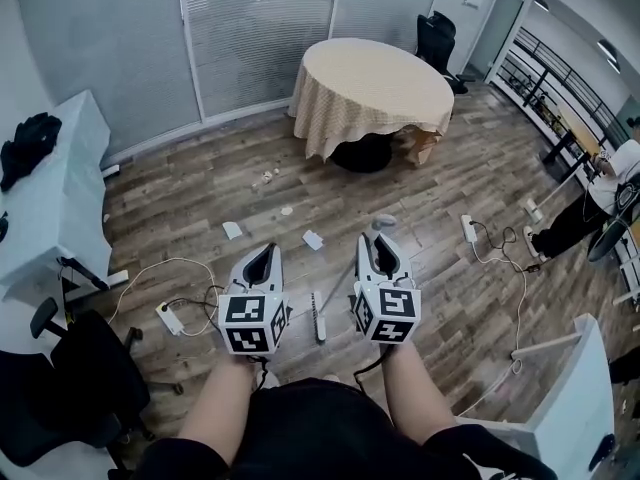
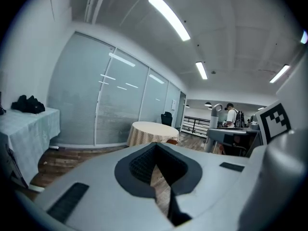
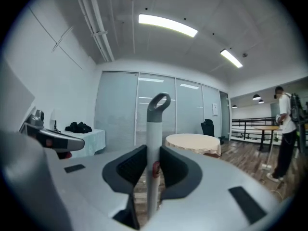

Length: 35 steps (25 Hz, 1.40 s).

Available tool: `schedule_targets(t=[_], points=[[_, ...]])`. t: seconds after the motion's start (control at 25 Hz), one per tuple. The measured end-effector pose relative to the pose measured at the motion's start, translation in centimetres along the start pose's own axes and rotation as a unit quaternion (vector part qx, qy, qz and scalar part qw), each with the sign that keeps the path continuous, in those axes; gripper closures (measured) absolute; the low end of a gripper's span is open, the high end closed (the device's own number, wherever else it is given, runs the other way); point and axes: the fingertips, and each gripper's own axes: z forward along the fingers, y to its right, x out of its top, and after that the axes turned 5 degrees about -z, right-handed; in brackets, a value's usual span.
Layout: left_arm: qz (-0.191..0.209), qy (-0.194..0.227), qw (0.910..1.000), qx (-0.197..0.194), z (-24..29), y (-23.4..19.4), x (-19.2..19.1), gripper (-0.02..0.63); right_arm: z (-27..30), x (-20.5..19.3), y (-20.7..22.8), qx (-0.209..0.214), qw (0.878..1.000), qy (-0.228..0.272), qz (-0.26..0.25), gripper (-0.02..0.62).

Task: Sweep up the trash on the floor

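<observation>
Our right hand-held gripper was clamped on the broom handle — a smooth, pale grey tube standing upright between the ribbed dark pads, topped above the jaws by a darker hanging loop. Our left hand-held gripper had its jaws together on nothing; only the wood-plank floor showed past them. The trash lay on that floor ahead of both tips: a flat white paper scrap just ahead, between the two; a second paper scrap ahead-left of the left one; small crumpled bits farther ahead. We judged the sweep turned on this — handle axis vertical, trash forward of it, so the broom's lower end had to reach forward, then draw back.
</observation>
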Motion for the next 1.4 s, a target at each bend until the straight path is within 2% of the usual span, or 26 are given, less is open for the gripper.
schedule_targets(t=[0.2, 0.4, 0.64, 0.8, 1.08, 1.4], points=[[-0.003, 0.000, 0.9999, -0.016, -0.3, -2.4, 0.0, 0.612, 1.1, 1.1, -1.7, -0.013, 1.000, 0.013, -0.022, 0.500], [-0.008, 0.000, 0.9996, -0.027, -1.0, -5.2, 0.6, 0.612, 3.1, 2.6, -3.6, -0.005, 0.997, 0.021, -0.068, 0.500], [-0.036, -0.010, 0.9991, -0.019, -0.7, -9.3, -0.2, 0.612, 5.0, 2.3, -3.8, -0.025, 0.997, -0.001, -0.075, 0.500], [-0.036, -0.020, 0.9991, -0.008, 0.5, -11.3, -0.7, 0.612, 7.7, 1.3, -4.1, -0.022, 0.997, -0.009, -0.076, 0.500], [-0.011, -0.020, 0.9997, 0.010, 5.8, -14.8, 0.7, 0.612, 15.2, -0.4, -3.0, 0.002, 0.999, -0.012, -0.052, 0.500], [0.029, -0.026, 0.9967, 0.072, 14.4, -18.1, 4.6, 0.612, 23.4, -3.5, -1.9, 0.081, 0.996, -0.034, -0.021, 0.500]])
